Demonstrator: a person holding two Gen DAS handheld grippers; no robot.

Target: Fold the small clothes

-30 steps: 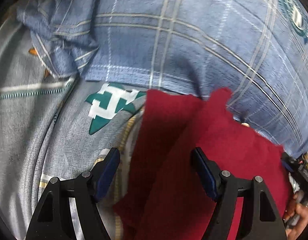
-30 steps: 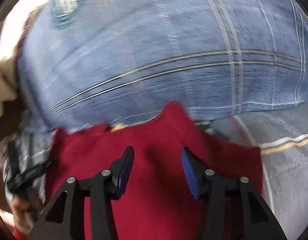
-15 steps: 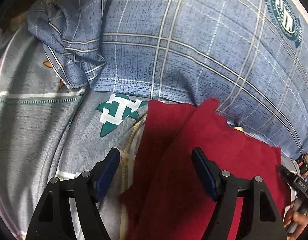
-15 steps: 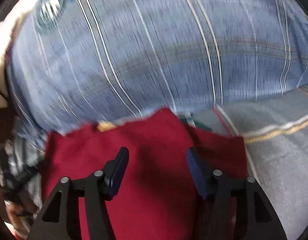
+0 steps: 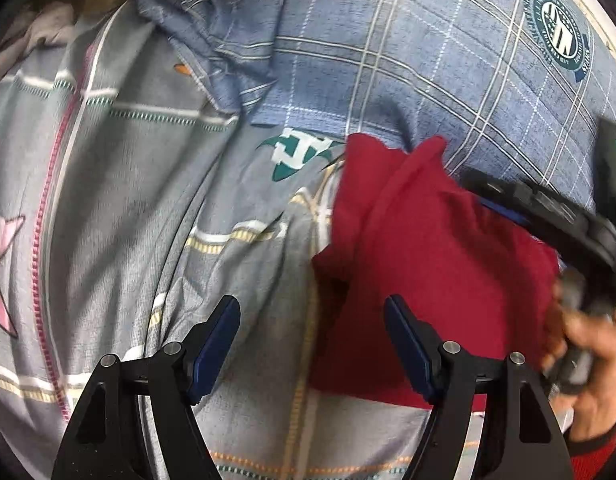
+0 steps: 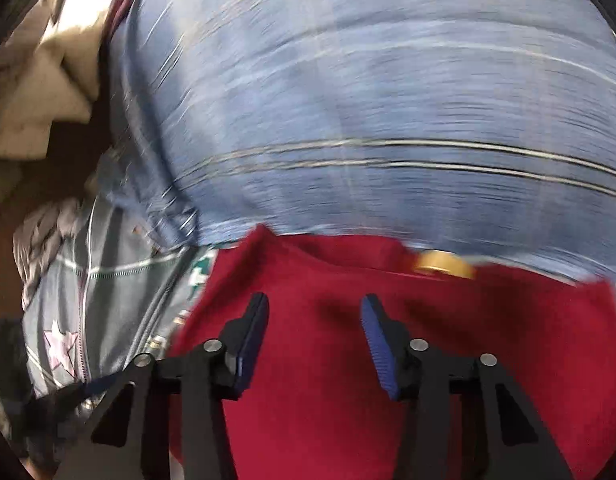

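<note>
Both claws gaping over a red garment on the bed

Left claw (image 5: 312,344) spread wide, empty, over grey bedsheet (image 5: 120,200) at the red garment's (image 5: 428,248) left edge; right claw (image 6: 314,336) parted, empty, above the cloth; blue plaid pillow (image 5: 388,60) borders its far edge; right view blurred

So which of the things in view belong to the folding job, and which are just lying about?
Part of the job:
- red garment
- left tool, open
- right tool, open

Just lying about:
- blue plaid pillow
- grey patterned bedsheet
- cream fabric off to the side
</note>
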